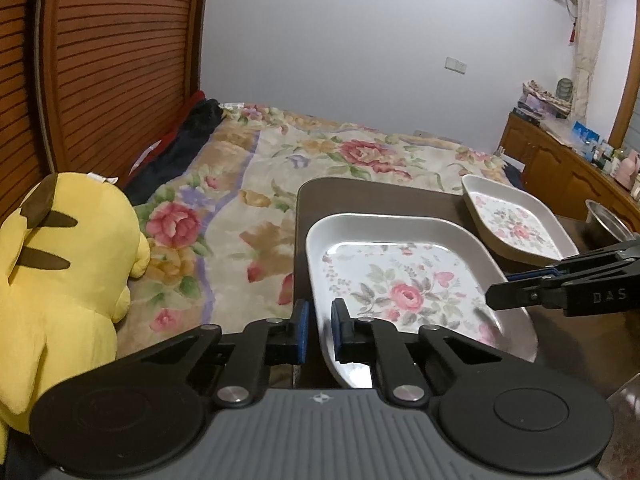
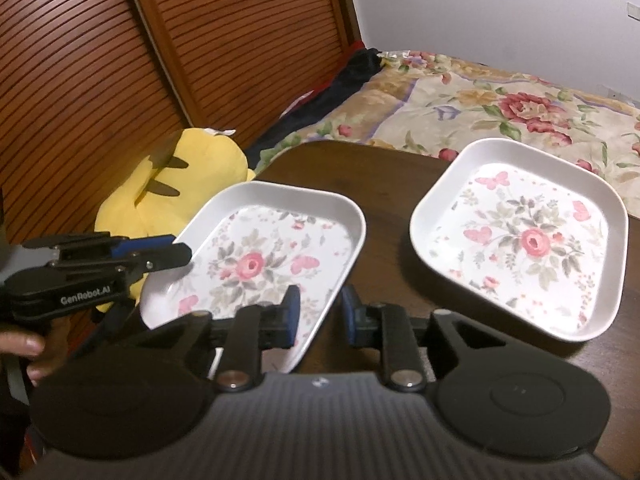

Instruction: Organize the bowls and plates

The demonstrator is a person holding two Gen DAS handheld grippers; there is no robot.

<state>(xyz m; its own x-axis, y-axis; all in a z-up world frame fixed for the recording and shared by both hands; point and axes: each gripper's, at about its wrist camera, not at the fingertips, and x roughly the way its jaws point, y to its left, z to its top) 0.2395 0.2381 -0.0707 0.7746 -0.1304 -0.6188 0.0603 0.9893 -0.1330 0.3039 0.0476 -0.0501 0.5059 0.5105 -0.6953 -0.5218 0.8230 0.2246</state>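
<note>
Two white square plates with a rose print are on a dark brown table [image 2: 380, 176]. My grippers hold the nearer plate [image 1: 400, 280] [image 2: 260, 256] from opposite sides. The left gripper [image 1: 320, 312] [image 2: 182, 250] is shut on its left rim, which runs between the blue pads. On the opposite rim, the right gripper [image 2: 320, 300] [image 1: 496, 296] is shut as well. The second plate [image 2: 520, 240] [image 1: 516, 220] lies flat to the right, untouched. A metal bowl [image 1: 604, 220] shows partly at the far right edge of the left wrist view.
A bed with a floral blanket [image 1: 320, 148] lies beyond the table. A yellow plush toy [image 1: 60, 280] sits to the left against a slatted wooden headboard [image 1: 100, 60]. A wooden dresser [image 1: 560, 160] with small items stands at the right. A person's hand [image 2: 24, 348] holds the left gripper.
</note>
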